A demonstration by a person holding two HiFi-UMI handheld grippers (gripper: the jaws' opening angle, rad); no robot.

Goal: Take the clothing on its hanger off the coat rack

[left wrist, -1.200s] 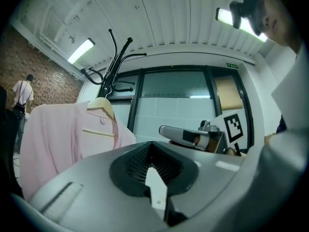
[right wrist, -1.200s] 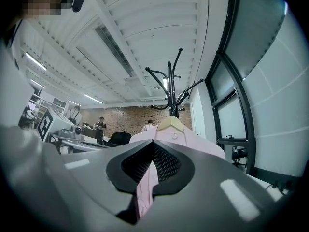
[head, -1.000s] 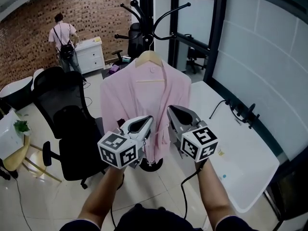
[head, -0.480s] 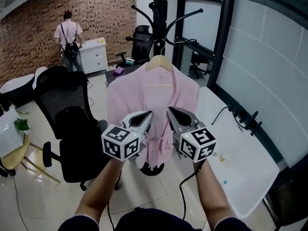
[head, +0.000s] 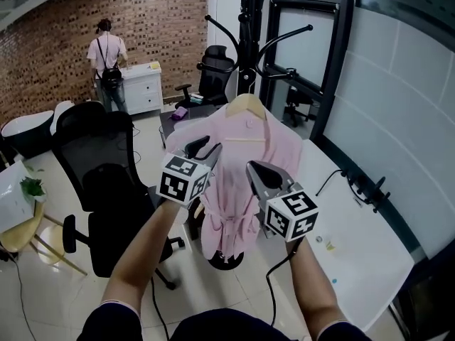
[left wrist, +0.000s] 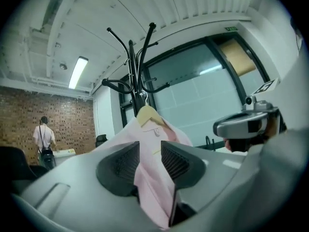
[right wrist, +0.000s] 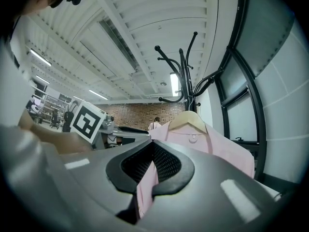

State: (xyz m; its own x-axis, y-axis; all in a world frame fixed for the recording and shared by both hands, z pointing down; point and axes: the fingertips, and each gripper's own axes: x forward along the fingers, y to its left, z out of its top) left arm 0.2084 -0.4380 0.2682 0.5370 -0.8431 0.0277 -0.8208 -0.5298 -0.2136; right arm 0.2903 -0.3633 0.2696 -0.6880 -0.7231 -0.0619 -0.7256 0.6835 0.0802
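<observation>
- Head view shows the pink robe (head: 242,155) on a wooden hanger (head: 247,105), hooked on the black coat rack (head: 247,41) straight ahead of both grippers.
- Handling, as I judge it: the robe is light, soft and floppy, so a grip on the cloth alone could let it slip off. The stiff hanger is the part to take, at a shoulder or just under the hook, and then lift clear of the prong.
- Left gripper (head: 205,149) points level, near the robe's shoulder on that side. Its jaws have just been opening and stand partly apart; pink cloth shows in the gap, but the pads do not press it.
- Right gripper (head: 256,169) points level, lower, before the robe's front. Its jaws are all but together, and I see nothing gripped.
</observation>
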